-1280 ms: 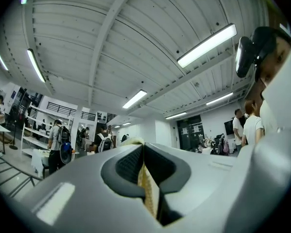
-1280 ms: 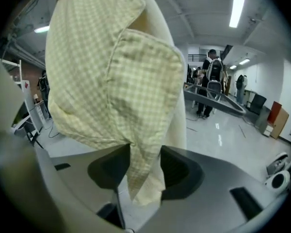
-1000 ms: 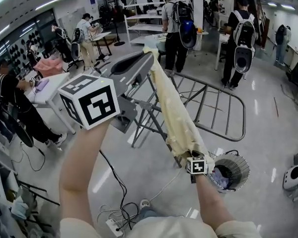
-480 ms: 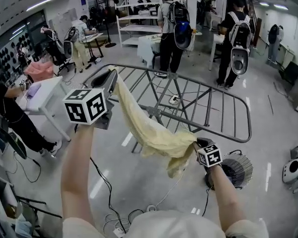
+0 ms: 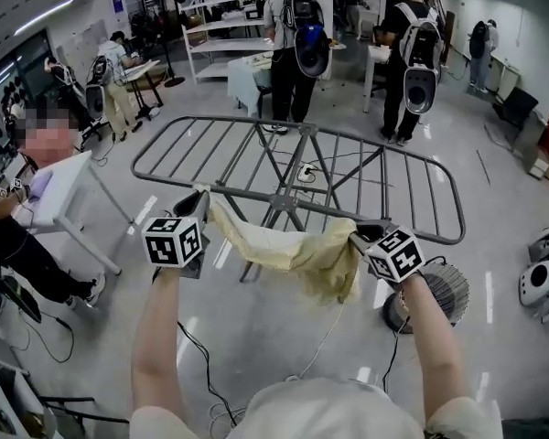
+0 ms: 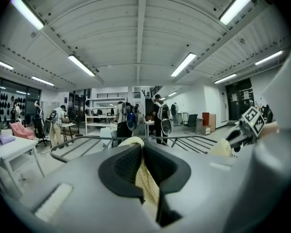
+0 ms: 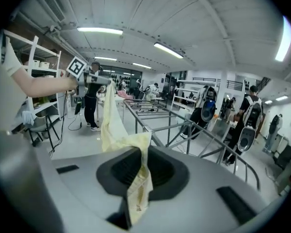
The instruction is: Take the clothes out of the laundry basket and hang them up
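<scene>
A pale yellow cloth (image 5: 293, 250) hangs in a sagging band between my two grippers, just in front of the near rail of the grey drying rack (image 5: 297, 126). My left gripper (image 5: 201, 198) is shut on the cloth's left end; the fabric (image 6: 146, 183) shows pinched between its dark pads. Shut on the right end is my right gripper (image 5: 355, 236), where the cloth (image 7: 117, 125) trails out of its jaws toward the left gripper (image 7: 104, 80). The round wire laundry basket (image 5: 446, 293) stands on the floor at lower right, partly behind my right forearm.
Two people with backpacks (image 5: 297, 35) stand beyond the rack. A white table (image 5: 69, 176) with a seated person is at the left. Cables (image 5: 201, 355) lie on the floor near my feet. White round devices (image 5: 540, 282) sit at the far right.
The cloth went from a steep diagonal to a level, sagging span. My left gripper came down and my right gripper rose and moved right, both closer to the rack's near rail.
</scene>
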### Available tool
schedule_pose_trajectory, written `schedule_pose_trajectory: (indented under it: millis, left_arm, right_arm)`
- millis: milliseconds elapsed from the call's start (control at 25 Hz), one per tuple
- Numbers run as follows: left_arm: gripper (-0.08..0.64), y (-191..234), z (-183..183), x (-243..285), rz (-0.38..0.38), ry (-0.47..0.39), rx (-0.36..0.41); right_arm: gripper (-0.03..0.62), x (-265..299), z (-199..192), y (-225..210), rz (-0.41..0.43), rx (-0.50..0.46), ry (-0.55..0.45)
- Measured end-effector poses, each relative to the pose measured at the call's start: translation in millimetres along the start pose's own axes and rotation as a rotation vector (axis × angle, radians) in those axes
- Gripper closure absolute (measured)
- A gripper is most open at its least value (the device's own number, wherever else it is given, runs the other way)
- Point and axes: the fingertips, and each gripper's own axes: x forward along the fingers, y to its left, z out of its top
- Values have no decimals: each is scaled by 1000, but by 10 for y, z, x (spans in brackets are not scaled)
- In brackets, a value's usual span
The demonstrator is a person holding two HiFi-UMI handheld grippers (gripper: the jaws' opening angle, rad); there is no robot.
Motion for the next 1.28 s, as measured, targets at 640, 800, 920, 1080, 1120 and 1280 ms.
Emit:
schedule_pose_trajectory:
  millis: [640,800,920,1080,1120,1280]
  left_arm:
    - [100,-1944,-1121,295,-608,241,-11]
    - [103,-2410,-855,175,-760,152,76]
    - [104,-2412,-899,204,-756,221,79]
    - [103,-1999,-1122,173,-659,282,83]
    - [103,-1909,-1148,140,-643,277,78]
    - [103,-1990,-1170,-8,-691,269,48]
  right_arm:
    - [554,19,565,266,-48,-45,-51]
    - [554,112,551,531,8,-82,-36]
    - [554,209,508,599,5,-101,-12]
    - [554,272,409,625,9,-84,4]
    - [554,268,394,646,15,-83,4]
    - [554,253,361,777,42,-102,9]
